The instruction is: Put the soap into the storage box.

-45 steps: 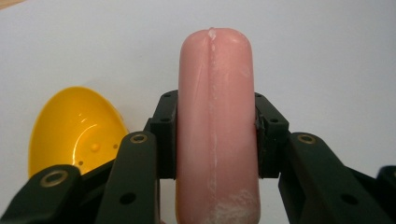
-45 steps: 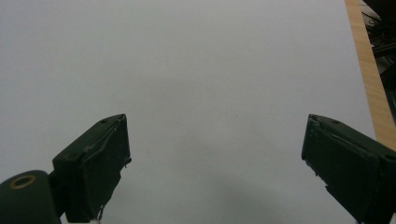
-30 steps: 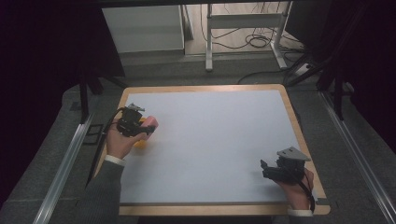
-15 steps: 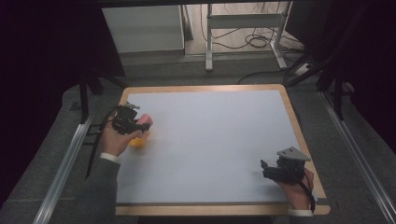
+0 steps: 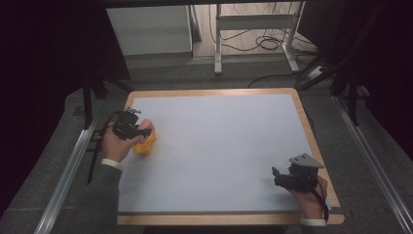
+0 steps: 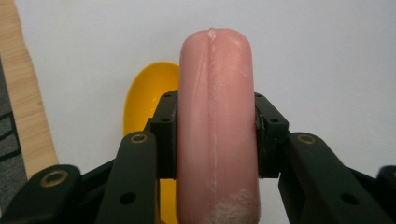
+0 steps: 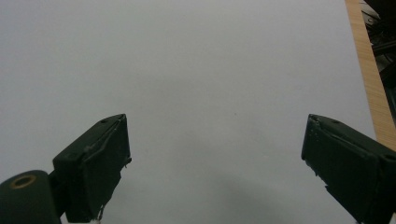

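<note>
My left gripper point(image 6: 215, 123) is shut on a pink sausage point(image 6: 216, 121), which stands lengthwise between the jaws. In the high view the left gripper point(image 5: 142, 130) holds the sausage point(image 5: 149, 125) just above a yellow bun-shaped piece point(image 5: 145, 144) at the mat's left side. That yellow piece point(image 6: 149, 95) shows beneath and behind the sausage in the left gripper view. My right gripper point(image 5: 276, 176) rests near the mat's front right corner. Its jaws are wide apart over bare mat in the right gripper view point(image 7: 217, 163), with nothing between them.
A pale grey mat point(image 5: 224, 146) covers a wooden-edged board point(image 5: 304, 117). Metal rails point(image 5: 63, 180) run along both sides on dark floor. A white cabinet point(image 5: 148, 29), table legs and cables lie beyond the far edge.
The left hand has shifted slightly toward the far left with the sausage, and the yellow piece now shows more fully below it. The right gripper has stayed put.
</note>
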The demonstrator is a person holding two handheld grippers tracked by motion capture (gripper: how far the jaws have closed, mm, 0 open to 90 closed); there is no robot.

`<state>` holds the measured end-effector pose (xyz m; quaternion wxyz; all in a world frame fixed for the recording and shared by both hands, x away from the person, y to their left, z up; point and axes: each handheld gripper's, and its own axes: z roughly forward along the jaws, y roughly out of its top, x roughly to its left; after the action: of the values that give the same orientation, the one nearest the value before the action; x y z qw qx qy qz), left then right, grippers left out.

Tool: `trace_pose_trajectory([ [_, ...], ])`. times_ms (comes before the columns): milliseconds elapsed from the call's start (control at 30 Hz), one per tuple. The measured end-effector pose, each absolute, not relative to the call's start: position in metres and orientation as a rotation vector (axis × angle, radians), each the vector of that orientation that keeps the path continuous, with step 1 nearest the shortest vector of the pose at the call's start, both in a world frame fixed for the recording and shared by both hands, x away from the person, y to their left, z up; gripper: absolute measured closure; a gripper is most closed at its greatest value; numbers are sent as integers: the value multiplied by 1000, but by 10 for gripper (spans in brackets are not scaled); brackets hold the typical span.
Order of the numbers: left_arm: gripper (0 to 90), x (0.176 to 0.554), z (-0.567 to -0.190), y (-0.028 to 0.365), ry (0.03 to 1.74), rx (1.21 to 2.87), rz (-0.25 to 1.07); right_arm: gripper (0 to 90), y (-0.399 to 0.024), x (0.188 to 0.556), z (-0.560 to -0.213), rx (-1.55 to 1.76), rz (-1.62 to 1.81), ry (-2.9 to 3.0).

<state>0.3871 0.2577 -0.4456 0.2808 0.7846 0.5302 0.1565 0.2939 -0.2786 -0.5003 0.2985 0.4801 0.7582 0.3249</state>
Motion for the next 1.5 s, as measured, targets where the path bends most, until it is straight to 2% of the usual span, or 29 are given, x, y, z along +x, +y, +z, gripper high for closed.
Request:
trace_pose_trajectory([
  [1100, 592, 400, -482, 265, 1514, 2141, 354, 77, -277, 294, -501, 1273, 855, 2017],
  [1167, 536, 398, -477, 265, 1504, 2128, 376, 77, -277, 294, -501, 1272, 853, 2018],
  [1300, 344, 387, -457, 265, 1460, 2086, 494, 77, -275, 293, -499, 1265, 846, 2015],
  [1367, 299, 380, -449, 264, 1423, 2066, 514, 77, -275, 293, -499, 1260, 845, 2017],
  [1500, 270, 368, -440, 260, 1357, 2056, 514, 79, -274, 293, -499, 1256, 849, 2014],
])
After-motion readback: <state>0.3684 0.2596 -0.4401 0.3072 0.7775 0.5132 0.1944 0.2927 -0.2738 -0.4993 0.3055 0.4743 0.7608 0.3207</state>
